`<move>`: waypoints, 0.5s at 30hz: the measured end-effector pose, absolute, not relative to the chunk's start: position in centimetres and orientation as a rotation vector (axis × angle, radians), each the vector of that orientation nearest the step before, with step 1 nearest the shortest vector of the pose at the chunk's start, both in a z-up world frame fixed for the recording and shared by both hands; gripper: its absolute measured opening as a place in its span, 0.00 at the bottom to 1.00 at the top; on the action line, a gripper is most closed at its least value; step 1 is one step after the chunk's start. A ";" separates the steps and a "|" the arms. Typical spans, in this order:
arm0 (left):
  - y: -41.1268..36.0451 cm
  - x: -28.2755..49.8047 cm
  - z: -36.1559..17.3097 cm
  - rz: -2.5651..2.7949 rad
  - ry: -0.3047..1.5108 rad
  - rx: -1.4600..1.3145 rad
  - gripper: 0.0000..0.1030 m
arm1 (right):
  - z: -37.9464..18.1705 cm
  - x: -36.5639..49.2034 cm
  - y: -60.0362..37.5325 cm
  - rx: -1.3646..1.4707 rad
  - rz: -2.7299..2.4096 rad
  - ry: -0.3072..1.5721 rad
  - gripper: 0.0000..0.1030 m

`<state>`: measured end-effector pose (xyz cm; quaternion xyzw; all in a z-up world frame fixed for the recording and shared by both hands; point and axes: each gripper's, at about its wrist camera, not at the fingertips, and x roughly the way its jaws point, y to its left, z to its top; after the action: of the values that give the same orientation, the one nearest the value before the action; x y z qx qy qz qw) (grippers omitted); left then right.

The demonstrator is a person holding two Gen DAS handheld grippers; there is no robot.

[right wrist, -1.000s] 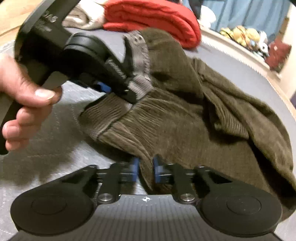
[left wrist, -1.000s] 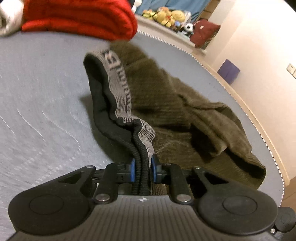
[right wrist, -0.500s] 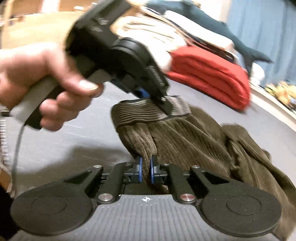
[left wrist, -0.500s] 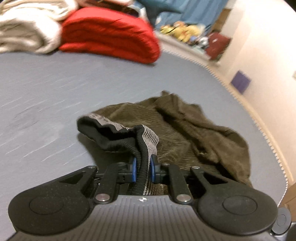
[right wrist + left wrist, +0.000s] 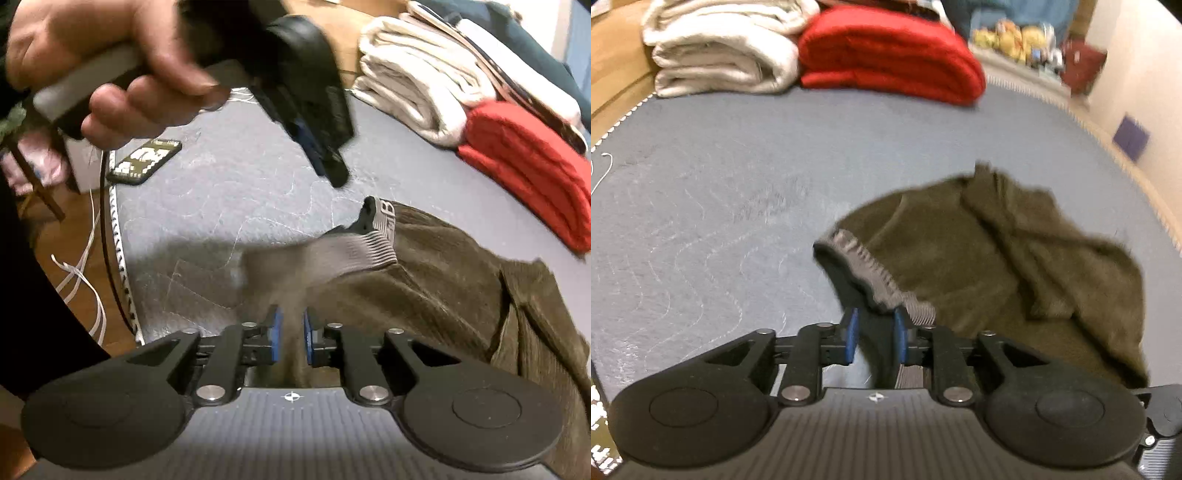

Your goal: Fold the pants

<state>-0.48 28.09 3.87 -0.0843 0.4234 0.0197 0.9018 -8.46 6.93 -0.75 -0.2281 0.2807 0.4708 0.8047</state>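
Left claw (image 5: pixel 874 332) hangs released above the pants (image 5: pixel 990 273); right claw (image 5: pixel 291 336), blurred, seemingly released around the waistband (image 5: pixel 354 251).

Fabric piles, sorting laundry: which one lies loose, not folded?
The olive pants, crumpled beside the hand-held grippers; the white blanket and red blanket sit folded.

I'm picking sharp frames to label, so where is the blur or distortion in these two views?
Left wrist view: the pants and the red blanket are smeared by motion, and the fisheye bows the mattress edge. Right wrist view: the hand and the waistband are blurred; the white blanket is sharper.
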 end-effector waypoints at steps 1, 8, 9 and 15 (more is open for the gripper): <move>28.1 -0.8 4.6 0.044 0.849 -0.196 0.26 | 0.1 -8.3 6.2 -0.462 0.989 0.588 0.34; 22.6 0.3 8.0 -0.004 0.706 -0.278 0.30 | 6.3 -4.0 -1.2 -0.361 0.752 0.490 0.43; 21.8 0.5 8.0 -0.015 0.683 -0.283 0.30 | 7.3 -3.2 -2.4 -0.356 0.708 0.477 0.43; 17.7 3.4 3.6 -0.044 0.715 -0.199 0.30 | 7.9 0.9 -7.7 -0.370 0.554 0.410 0.44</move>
<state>3.38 17.66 3.63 -0.0974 0.3492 -0.0215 0.9317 0.90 -7.68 7.93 -0.1804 0.1998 0.2698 0.9245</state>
